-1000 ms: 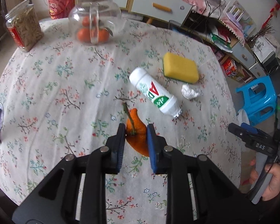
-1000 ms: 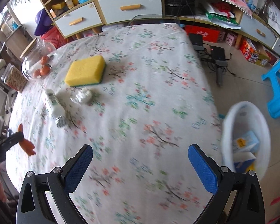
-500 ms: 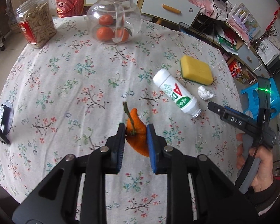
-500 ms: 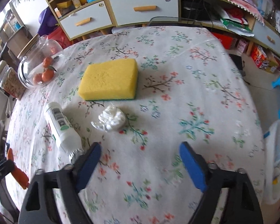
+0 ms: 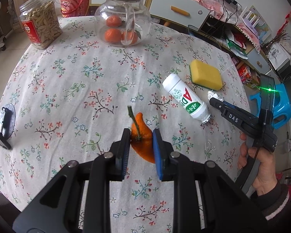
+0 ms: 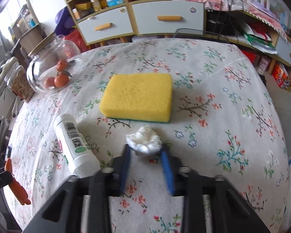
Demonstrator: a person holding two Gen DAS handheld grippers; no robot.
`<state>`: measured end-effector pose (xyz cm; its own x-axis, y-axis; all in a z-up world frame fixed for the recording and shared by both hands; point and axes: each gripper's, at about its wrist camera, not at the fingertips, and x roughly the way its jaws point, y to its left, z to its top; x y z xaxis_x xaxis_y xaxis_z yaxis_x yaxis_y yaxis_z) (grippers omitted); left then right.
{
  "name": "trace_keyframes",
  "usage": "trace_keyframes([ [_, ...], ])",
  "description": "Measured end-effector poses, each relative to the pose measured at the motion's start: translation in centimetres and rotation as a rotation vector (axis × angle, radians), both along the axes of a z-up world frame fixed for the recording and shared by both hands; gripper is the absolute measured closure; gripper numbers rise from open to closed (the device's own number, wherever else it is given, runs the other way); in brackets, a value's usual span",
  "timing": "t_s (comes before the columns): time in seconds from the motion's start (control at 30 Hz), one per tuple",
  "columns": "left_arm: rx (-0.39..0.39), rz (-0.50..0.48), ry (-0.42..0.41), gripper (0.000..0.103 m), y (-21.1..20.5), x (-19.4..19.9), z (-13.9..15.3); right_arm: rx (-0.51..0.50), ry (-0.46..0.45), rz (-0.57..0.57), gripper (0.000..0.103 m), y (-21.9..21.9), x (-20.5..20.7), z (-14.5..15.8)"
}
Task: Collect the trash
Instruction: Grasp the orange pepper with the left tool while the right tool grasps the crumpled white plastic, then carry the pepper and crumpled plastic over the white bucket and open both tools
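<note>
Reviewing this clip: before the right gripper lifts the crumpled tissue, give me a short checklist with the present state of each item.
1. Left gripper shut on the orange peel: ok.
2. Crumpled tissue sits between the right gripper fingers: ok.
3. Right fingers firmly closed on the tissue: cannot tell; they flank it closely, but the image is blurred.
4. White bottle outside the right fingers: ok, it lies to their left.
5. Yellow sponge clear of the grasp: ok, it lies just beyond the tissue, apart.
6. Trash bin in view for drop-off: cannot tell.
</note>
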<state>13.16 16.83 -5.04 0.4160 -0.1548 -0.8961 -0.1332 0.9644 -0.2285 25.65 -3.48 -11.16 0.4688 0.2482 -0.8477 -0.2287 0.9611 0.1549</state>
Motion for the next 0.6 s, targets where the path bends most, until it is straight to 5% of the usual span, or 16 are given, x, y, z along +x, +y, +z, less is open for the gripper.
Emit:
trace_keyframes([
  [0.6,-0.018,-0.053,-0.032,0.078,-4.8,0.8,1.2,0.019,-0.04,-0.037,0.084,-5.9,-2.6,4.7],
])
